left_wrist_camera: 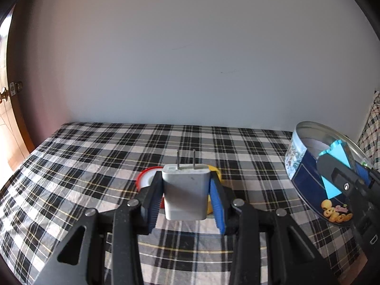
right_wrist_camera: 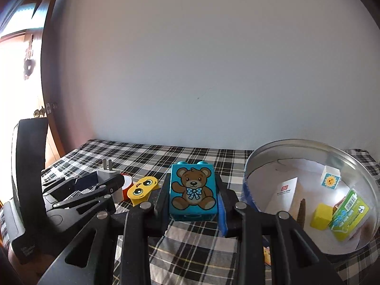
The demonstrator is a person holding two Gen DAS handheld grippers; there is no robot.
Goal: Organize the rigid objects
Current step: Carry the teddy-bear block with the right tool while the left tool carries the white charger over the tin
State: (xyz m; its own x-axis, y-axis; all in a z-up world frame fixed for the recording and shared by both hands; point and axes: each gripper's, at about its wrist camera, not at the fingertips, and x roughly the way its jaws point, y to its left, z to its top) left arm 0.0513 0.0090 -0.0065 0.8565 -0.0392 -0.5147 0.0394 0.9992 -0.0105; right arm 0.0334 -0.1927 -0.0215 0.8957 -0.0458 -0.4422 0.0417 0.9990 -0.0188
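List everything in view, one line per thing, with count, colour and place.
charger: 1, white, prongs up, gripped in the left gripper
bear block: 1, blue with a brown teddy bear, gripped in the right gripper
face block: 1, yellow with cartoon eyes, on the cloth between the grippers
round red object: 1, red and white, on the cloth beside the face block
tin: 1, round, silver inside, blue outside, on the right
sun cube: 1, white, in the tin
yellow block: 1, in the tin
green packet: 1, in the tin
white card: 1, in the tin
cloth: 1, black-and-white plaid, under everything
wall: 1, pale, behind
left gripper: 1, black
right gripper: 1, black
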